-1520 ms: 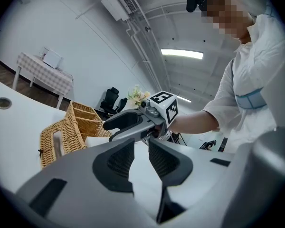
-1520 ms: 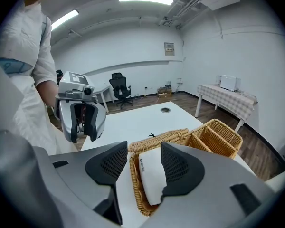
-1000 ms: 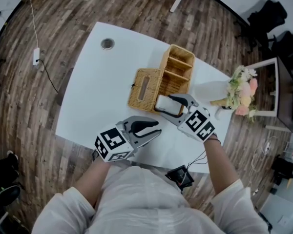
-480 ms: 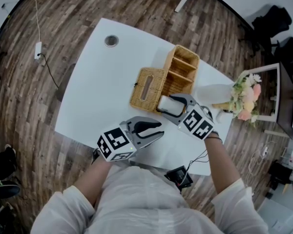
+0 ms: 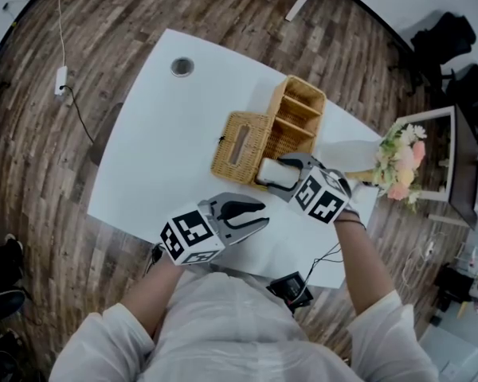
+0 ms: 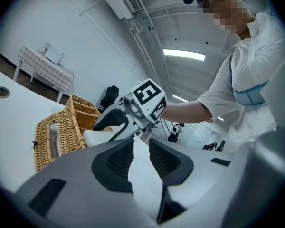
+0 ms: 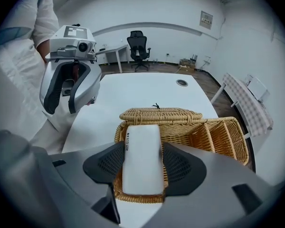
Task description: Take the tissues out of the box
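A white tissue pack point(image 5: 272, 173) sits between the jaws of my right gripper point(image 5: 271, 172), which is shut on it just above the near end of the wicker box point(image 5: 291, 138). In the right gripper view the tissue pack point(image 7: 142, 146) fills the gap of the right gripper point(image 7: 142, 167), with the box's open compartment point(image 7: 133, 184) under it. The box's slotted wicker lid point(image 5: 239, 146) lies to the left. My left gripper point(image 5: 259, 213) is open and holds nothing, near the table's front edge. In the left gripper view its own jaws point(image 6: 141, 158) stand apart, facing the right gripper point(image 6: 133, 110).
The white table point(image 5: 159, 157) has a round cable hole point(image 5: 182, 67) at the far left. A bunch of flowers point(image 5: 398, 153) stands at the right end. A small black device point(image 5: 291, 286) hangs by the near edge. The wicker box has divided compartments point(image 5: 299, 110) at its far end.
The right gripper has kept its hold on the tissue pack and shifted only slightly over the box. The left gripper has stayed open in about the same place.
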A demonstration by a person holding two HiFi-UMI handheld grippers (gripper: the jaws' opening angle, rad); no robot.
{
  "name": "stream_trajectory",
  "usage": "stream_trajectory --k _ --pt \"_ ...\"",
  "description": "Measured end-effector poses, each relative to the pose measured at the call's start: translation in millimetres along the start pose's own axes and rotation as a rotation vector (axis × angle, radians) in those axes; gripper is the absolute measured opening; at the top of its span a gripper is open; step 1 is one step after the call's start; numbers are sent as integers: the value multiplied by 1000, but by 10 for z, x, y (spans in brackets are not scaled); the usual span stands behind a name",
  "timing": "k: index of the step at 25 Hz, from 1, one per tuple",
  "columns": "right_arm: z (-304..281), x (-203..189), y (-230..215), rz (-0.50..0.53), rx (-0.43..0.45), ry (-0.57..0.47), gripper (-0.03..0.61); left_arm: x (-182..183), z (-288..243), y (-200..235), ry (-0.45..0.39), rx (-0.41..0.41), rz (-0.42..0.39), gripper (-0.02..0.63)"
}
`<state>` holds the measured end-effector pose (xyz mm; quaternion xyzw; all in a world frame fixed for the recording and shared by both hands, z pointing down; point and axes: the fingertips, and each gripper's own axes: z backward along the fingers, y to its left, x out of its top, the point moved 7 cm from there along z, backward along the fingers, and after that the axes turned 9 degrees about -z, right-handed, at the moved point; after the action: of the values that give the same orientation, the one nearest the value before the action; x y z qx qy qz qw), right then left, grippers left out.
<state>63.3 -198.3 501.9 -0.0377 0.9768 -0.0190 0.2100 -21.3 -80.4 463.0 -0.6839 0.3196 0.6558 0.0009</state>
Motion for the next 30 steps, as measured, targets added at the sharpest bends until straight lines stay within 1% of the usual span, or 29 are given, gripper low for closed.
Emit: stream_trajectory --k 4,8,12,30 --pt "-38 -7 -20 -18 25 40 267 1 -14 -6 -1 -7 0 91" --pt "-77 -4 -51 -17 45 98 267 -5 -30 -17 3 -15 2 92" --pt "-96 11 -61 -22 57 133 264 -1 -45 -32 3 -21 4 92" --pt "-142 14 -69 -29 66 140 236 -30 -76 -43 19 -35 5 93"
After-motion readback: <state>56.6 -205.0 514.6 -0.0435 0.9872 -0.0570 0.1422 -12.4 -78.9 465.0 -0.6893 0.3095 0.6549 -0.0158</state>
